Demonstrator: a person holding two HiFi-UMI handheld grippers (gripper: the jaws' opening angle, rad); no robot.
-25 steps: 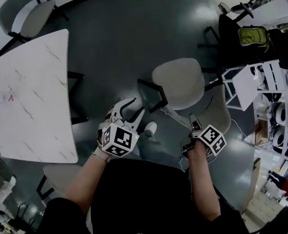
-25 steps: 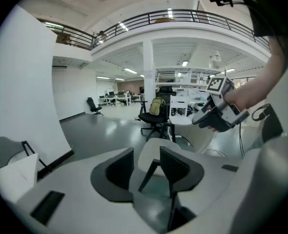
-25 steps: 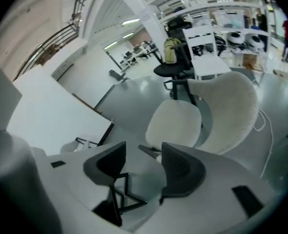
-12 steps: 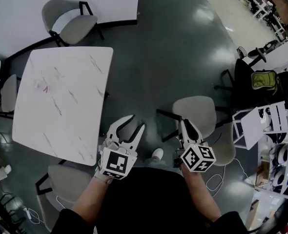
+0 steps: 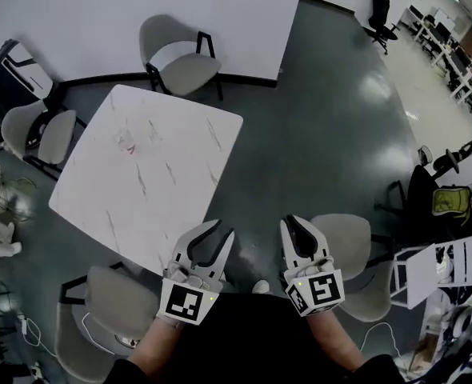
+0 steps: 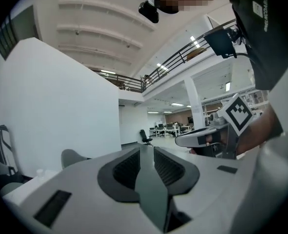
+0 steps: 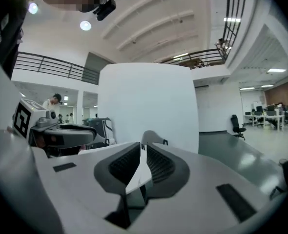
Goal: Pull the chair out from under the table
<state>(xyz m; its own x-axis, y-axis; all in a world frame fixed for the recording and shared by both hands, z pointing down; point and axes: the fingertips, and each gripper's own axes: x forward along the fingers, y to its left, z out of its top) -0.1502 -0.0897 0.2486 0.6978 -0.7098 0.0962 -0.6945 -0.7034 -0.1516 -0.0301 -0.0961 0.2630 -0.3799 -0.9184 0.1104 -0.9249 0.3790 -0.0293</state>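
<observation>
The grey chair (image 5: 344,242) stands on the dark floor, clear of the white table (image 5: 148,174), to the right of my right gripper (image 5: 298,222). My left gripper (image 5: 214,234) hovers over the table's near corner. Both are held up and point level towards the table, touching nothing. The jaws of both have just been closing with nothing between them. The left gripper (image 6: 146,147) keeps a clear gap. The right gripper (image 7: 144,150) shows only a narrow slit, with the white tabletop visible through it.
Three more grey chairs stand round the table: one on the far side (image 5: 176,54), one on the left (image 5: 40,130), one at the near left (image 5: 112,306). A white wall (image 5: 180,6) runs behind. Black chairs and a bag (image 5: 452,198) sit at the right.
Both grippers have risen from beside the chair and moved towards the table. The right one has rolled so that its marker cube faces up, and its jaws have narrowed. The head view has swung towards the wall.
</observation>
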